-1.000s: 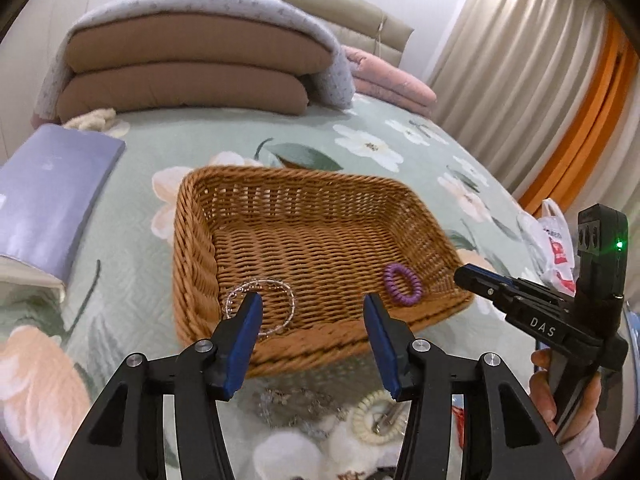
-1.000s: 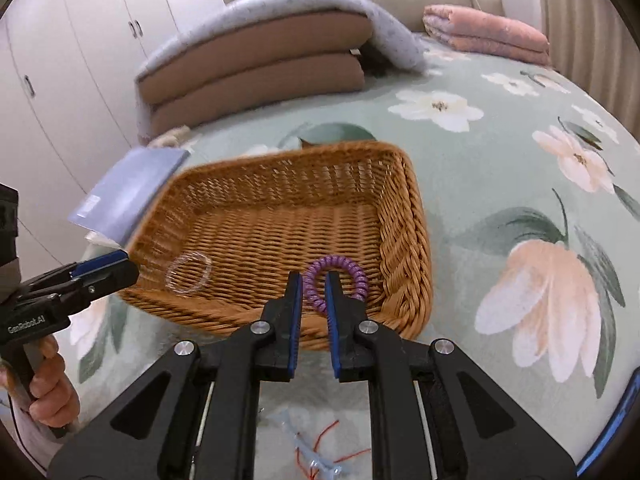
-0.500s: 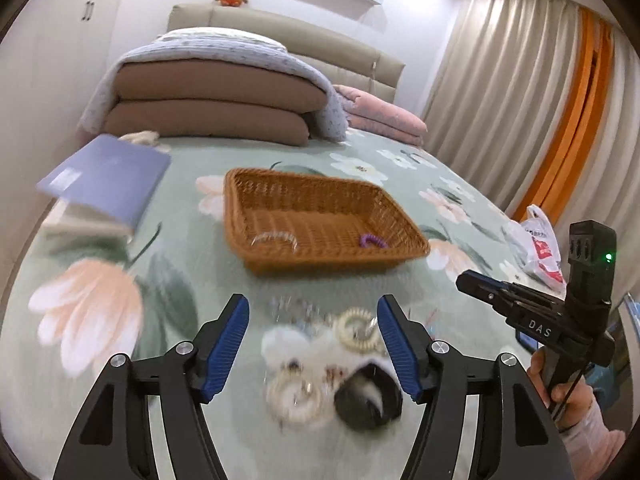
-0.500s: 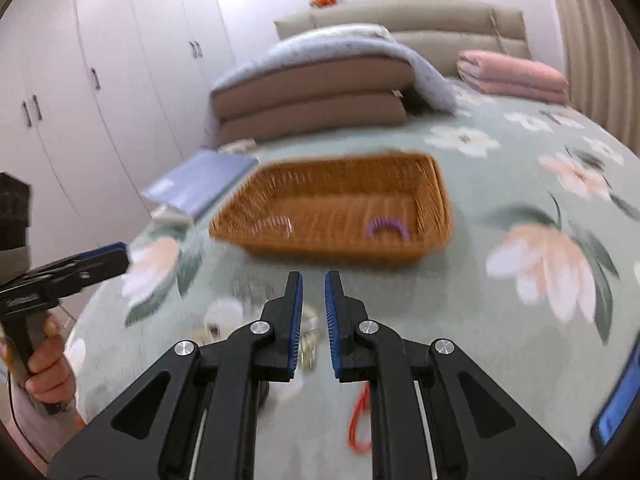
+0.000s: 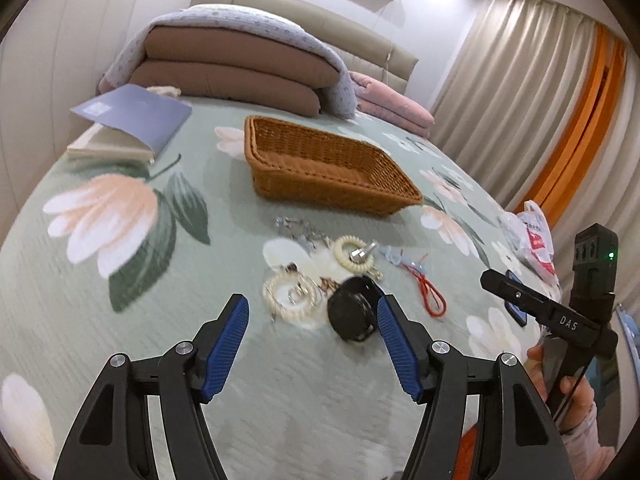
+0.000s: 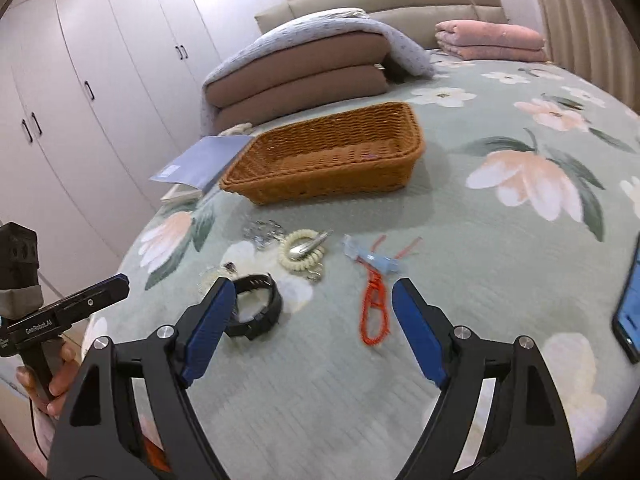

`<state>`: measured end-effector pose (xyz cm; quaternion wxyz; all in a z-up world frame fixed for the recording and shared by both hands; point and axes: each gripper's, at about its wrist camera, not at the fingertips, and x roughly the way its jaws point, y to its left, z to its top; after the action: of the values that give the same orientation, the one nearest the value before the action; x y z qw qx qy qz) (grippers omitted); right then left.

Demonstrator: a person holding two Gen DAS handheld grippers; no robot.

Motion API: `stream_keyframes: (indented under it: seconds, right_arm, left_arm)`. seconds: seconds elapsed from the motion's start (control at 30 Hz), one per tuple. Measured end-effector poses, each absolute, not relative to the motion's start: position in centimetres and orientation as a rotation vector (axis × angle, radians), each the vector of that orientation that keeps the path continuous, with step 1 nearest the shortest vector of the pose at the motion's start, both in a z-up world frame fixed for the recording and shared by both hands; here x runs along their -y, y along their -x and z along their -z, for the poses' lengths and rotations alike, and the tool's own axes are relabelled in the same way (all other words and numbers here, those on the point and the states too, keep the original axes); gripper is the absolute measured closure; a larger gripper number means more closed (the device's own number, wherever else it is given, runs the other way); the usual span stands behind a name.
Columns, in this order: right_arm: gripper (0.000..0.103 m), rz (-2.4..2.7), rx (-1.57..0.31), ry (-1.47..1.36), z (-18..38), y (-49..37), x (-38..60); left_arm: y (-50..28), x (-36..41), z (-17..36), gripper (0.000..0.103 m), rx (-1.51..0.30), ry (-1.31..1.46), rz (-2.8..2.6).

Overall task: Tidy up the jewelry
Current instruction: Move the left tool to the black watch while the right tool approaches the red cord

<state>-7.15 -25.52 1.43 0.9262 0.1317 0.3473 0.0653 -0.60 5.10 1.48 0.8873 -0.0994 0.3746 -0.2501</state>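
Two claws are held above a bed (image 5: 280,380) covered in a green flowered quilt. In the left wrist view, the left claw (image 5: 312,332) is seen spread, with nothing between its blue pads (image 5: 226,344). Just beyond its fingertips, from left to right, lie a pearl bracelet (image 5: 290,292) and a black band (image 5: 352,312), the band close to the right pad. Farther ahead a silver chain (image 5: 298,232) and a cream coil hair tie (image 5: 352,256) with a metal clip across it are seen, and a red cord (image 5: 430,290) lies off to the right. Well beyond them all stands a wicker basket (image 5: 328,176), with a blue folder (image 5: 134,114) to its left.

In the right wrist view, the right claw (image 6: 314,314) is seen opening, its jaws wide and gripping nothing. The black band (image 6: 256,306) lies beside its left pad, and the red cord (image 6: 374,308) lies on the quilt between the two pads. A pale blue trinket (image 6: 372,258) rests just ahead, with the coil hair tie (image 6: 302,254) to its left. A phone (image 6: 630,304) lies far to the right. The basket (image 6: 328,160) is seen well ahead; whatever is inside it cannot be made out.
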Motion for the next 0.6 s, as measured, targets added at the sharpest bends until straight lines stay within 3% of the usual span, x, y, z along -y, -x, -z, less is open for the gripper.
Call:
stream_keyframes:
  seconds: [0.17, 0.6]
  right_arm:
    - [0.017, -0.002, -0.743, -0.167, -1.3, 8.3, 26.3]
    - [0.017, 0.070, -0.856, -0.125, 2.5, 8.3, 27.1]
  left_arm:
    - [1.6, -3.3, -0.7, 0.034, -0.788, 0.184, 0.556]
    - [0.9, 1.6, 2.4, 0.035, -0.902, 0.171, 0.587]
